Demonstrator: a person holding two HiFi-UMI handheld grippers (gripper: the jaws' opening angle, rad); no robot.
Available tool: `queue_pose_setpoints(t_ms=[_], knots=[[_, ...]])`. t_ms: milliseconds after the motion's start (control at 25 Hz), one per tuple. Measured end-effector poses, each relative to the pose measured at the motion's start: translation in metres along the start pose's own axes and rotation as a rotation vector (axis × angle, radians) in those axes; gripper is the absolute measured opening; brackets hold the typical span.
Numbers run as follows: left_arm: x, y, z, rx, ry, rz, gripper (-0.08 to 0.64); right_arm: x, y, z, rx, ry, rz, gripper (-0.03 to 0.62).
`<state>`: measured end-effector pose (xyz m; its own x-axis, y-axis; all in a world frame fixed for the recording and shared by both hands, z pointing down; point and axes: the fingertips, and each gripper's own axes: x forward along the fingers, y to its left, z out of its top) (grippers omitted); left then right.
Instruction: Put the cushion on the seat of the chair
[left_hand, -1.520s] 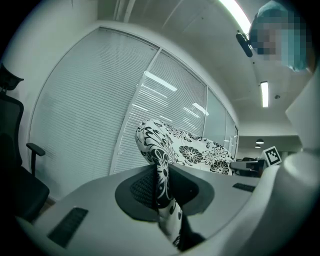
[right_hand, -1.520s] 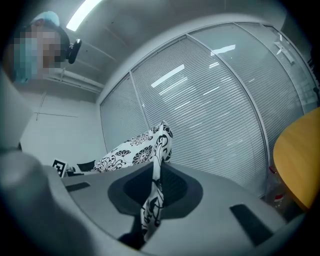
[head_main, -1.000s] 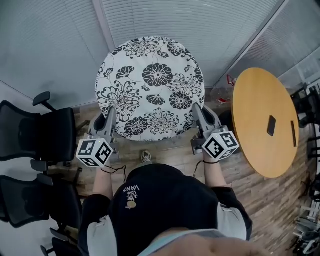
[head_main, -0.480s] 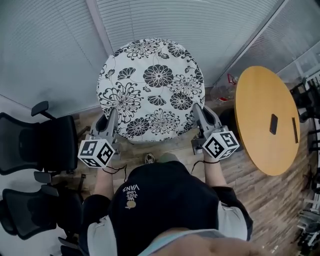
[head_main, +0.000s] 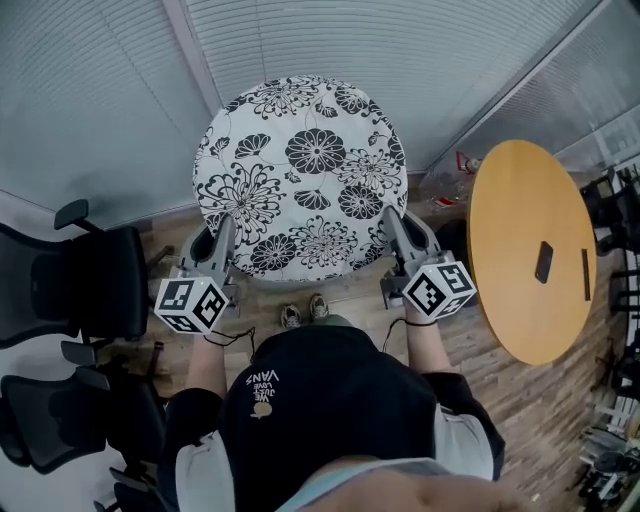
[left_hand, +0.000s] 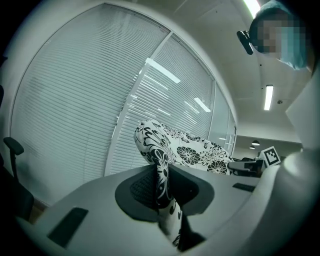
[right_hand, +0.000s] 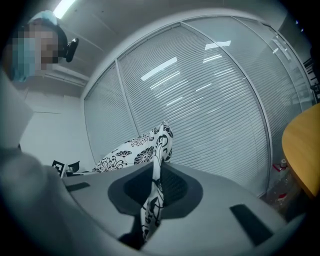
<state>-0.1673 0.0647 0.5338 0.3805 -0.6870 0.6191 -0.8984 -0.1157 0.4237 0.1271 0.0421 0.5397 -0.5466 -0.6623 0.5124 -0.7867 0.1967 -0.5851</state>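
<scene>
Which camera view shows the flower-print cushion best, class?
The head view: the whole round cushion shows, print and outline, with the left gripper and right gripper pinching its near edge. Each gripper view shows only the pinched edge and a foreshortened slice of fabric.

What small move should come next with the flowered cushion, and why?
Probably swing the cushion toward the black chair on the person's left, without loosening either grip. The left tongs and right tongs are each shut on its near edge, so it is held up over bare floor, and no chair seat lies beneath it yet.
</scene>
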Motion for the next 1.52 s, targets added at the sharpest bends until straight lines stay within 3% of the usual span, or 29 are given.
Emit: queue_pose_setpoints(t_ms=[520,800,1000,1320,1520], knots=[[-0.001,0.0,0.0,0.017,0.026,0.015,0.06,-0.002,-0.006,-0.004,0.015,0.014,-0.013,0.034],[0.006,0.006,-0.006,0.043,-0.048,-0.049,0.06,-0.005,-0.001,-0.004,-0.062,-0.06,-0.036,0.034],[0.001,0.005,-0.004,0.056,-0.038,-0.04,0.06,-0.008,0.001,-0.006,-0.058,-0.049,-0.032,0.034],[-0.011,-0.008,0.006,0.117,-0.094,-0.055,0.06,-0.018,0.008,-0.004,-0.08,-0.116,-0.009,0.034],[-0.007,-0.007,0.003,0.11,-0.065,-0.036,0.06,-0.01,-0.002,-0.006,-0.093,-0.079,-0.032,0.034]])
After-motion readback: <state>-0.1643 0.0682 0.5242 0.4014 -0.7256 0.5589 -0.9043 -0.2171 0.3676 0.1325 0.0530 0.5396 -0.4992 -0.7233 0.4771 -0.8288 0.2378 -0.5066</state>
